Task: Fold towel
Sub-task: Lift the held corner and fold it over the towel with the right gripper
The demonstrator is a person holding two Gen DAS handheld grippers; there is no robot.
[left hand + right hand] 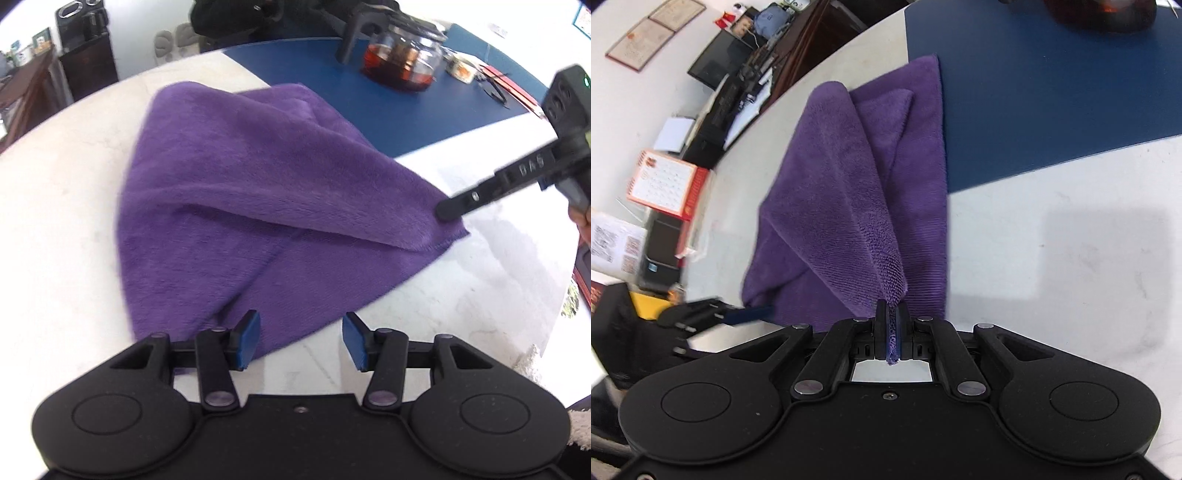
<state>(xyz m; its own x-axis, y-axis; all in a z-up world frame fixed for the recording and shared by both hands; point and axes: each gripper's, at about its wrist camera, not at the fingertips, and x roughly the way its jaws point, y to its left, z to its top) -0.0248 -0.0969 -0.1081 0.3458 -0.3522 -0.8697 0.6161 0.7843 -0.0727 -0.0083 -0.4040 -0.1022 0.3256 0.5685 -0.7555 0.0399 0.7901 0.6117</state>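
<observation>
Both fingers of the right gripper [892,334] are pressing together on a corner of the purple towel [849,206], the fabric's edge showing as a thin strip between the black pads. From that pinch the cloth is rising in a ridge and running away over the lower layer, which is lying flat on the white table [1052,258]. Seen from the left wrist view, the left gripper [301,341] is hovering with its blue-padded fingers [248,338] parted and nothing between them, just above the near corner of the towel [236,184]. In that same view the right gripper [448,212] is reaching in from the right side, its tip sitting at the towel's right corner, where an upper layer is lying folded over the lower one along a diagonal crease. Farther off, the towel's far edge is lying just beside a blue mat [369,99], touching its border in the right wrist view. On the mat, well beyond the towel, a glass teapot [400,62] with dark red liquid is standing.
</observation>
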